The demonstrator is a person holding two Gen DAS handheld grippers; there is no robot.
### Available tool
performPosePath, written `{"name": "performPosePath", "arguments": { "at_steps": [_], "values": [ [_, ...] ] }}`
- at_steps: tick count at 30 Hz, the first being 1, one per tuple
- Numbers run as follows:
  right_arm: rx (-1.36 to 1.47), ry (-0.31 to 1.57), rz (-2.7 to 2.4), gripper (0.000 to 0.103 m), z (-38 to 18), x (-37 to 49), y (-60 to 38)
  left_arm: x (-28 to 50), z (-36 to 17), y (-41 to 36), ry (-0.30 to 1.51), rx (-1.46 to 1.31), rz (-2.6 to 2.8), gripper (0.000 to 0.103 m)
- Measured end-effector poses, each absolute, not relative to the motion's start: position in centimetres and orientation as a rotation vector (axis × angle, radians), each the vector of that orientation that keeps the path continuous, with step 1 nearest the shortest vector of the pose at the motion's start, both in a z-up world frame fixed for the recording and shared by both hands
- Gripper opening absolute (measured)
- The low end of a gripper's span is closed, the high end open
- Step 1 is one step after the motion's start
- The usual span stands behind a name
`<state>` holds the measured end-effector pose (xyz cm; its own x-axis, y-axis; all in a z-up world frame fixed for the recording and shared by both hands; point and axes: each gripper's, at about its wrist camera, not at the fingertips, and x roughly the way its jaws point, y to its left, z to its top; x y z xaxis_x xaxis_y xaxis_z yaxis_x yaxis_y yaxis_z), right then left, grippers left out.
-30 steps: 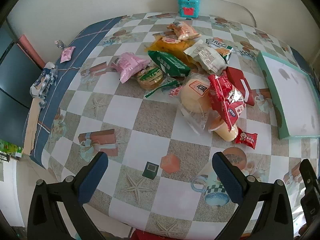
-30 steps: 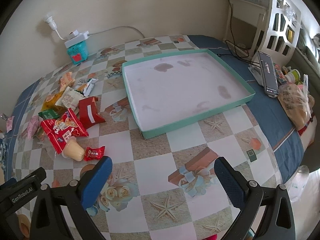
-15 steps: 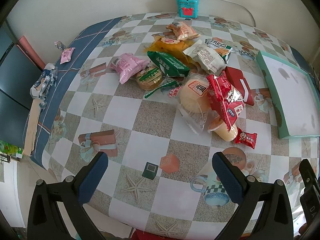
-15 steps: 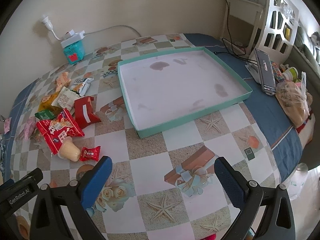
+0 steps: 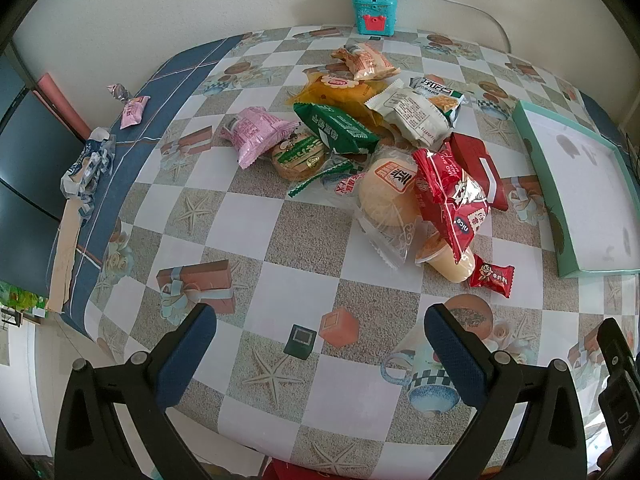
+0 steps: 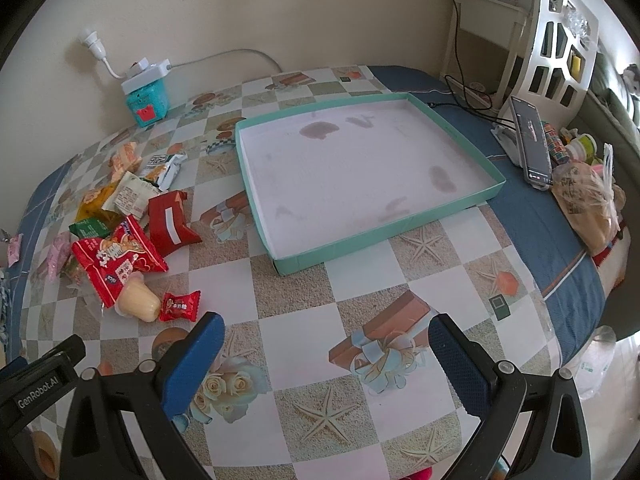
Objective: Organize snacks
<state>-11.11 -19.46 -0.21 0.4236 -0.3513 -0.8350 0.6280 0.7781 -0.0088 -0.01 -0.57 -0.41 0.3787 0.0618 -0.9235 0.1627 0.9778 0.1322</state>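
Observation:
A heap of snack packets lies on the checked tablecloth: a red bag [image 5: 452, 200], a round bun [image 5: 386, 194], a green packet [image 5: 336, 128], a pink packet [image 5: 256, 134], a jelly cup [image 5: 450, 260] and a small red candy [image 5: 492, 276]. A teal tray [image 6: 280, 246] with a white floor stands to their right and holds nothing. My left gripper [image 5: 320, 344] is open and empty, above the table's near edge, short of the heap. My right gripper [image 6: 326, 352] is open and empty, in front of the tray's near corner. The red bag [image 6: 116, 260] and candy [image 6: 180, 306] also show to its left.
A teal box with a white power strip [image 5: 374, 8] stands at the wall. A small pink packet [image 5: 134, 110] and crumpled wrappers [image 5: 86, 168] lie at the left edge. A phone on a stand [image 6: 532, 146], a bagged item [image 6: 592, 204] and a white shelf [image 6: 560, 40] are at the right.
Both views shift slightly: the scene has slid a little, as both grippers drifted over the table. Both stay open and empty. No snack has moved.

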Motion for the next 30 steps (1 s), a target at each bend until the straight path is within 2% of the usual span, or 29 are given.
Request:
{"name": "performPosePath", "arguments": {
  "at_steps": [30],
  "values": [
    [0.288, 0.958, -0.597, 0.103, -0.17, -10.19, -18.58, 0.25, -0.32, -0.12, 1.183, 0.181, -0.063, 0.103]
  ]
}}
